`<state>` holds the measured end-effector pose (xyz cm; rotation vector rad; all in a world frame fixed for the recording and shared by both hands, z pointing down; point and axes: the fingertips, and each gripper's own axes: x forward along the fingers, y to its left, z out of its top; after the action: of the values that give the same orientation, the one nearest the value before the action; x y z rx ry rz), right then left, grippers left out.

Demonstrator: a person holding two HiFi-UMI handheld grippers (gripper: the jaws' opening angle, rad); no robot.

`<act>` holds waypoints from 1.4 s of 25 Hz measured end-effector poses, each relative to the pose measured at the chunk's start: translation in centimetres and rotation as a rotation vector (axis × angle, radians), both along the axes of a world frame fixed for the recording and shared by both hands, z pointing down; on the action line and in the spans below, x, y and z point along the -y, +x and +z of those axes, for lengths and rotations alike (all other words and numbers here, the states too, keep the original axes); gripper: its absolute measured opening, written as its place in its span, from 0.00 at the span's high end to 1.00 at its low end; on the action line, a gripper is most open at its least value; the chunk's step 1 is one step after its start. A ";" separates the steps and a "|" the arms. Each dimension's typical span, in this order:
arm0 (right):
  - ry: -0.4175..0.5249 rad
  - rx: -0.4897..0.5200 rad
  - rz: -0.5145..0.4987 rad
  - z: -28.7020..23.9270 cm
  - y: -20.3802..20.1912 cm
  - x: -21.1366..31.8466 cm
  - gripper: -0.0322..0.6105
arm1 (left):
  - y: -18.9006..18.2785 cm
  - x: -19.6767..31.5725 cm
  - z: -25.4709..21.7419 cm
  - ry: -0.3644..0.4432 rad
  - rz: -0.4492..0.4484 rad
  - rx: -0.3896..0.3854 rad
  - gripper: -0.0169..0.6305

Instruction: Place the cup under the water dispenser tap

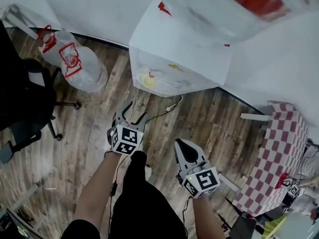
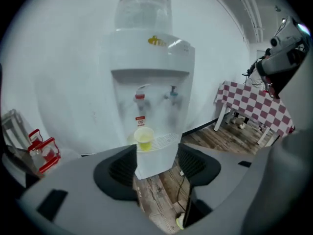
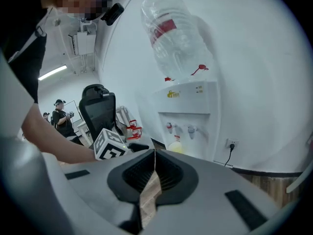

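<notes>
A yellowish cup [image 2: 144,138] stands on the drip tray [image 2: 164,140] of the white water dispenser [image 2: 151,58], right under the red tap [image 2: 140,100]; a blue tap [image 2: 172,95] is beside it. In the head view the cup [image 1: 148,79] sits in the dispenser's recess. My left gripper [image 1: 133,114] hangs in the air a short way in front of the dispenser, open, with nothing between its jaws [image 2: 156,168]. My right gripper [image 1: 185,151] is further back and to the right, shut on nothing [image 3: 154,153]. The cup [image 3: 177,147] peeks over its jaws.
A large water bottle [image 1: 234,9] tops the dispenser. An empty bottle [image 1: 75,61] lies on the wooden floor at the left, near a black office chair [image 1: 30,103]. A red-checked table [image 1: 276,158] stands at the right. A cable [image 1: 172,106] runs along the floor.
</notes>
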<state>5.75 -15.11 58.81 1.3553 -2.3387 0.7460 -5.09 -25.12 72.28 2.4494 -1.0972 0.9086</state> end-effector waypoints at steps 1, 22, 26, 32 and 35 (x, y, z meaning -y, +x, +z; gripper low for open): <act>0.007 0.010 -0.001 -0.7 -0.1 -0.9 0.91 | -0.3 -1.5 -1.2 0.003 -0.010 -0.010 0.61; 0.218 0.051 0.072 -17.4 2.4 -21.8 0.92 | 0.1 -27.8 -30.3 0.107 0.002 -0.259 0.95; 0.236 0.054 0.062 -18.6 1.5 -23.7 0.92 | -1.1 -29.7 -32.1 0.149 0.023 -0.252 0.95; 0.275 0.067 0.047 -21.3 -0.1 -24.2 0.92 | -3.1 -30.2 -34.6 0.193 0.037 -0.236 0.95; 0.282 0.066 0.060 -21.7 -1.3 -23.6 0.92 | -4.7 -29.6 -35.0 0.195 0.053 -0.236 0.95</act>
<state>4.40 8.47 37.13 1.5424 -2.5396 0.4969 -9.78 4.47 37.31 2.6703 -1.0856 0.5296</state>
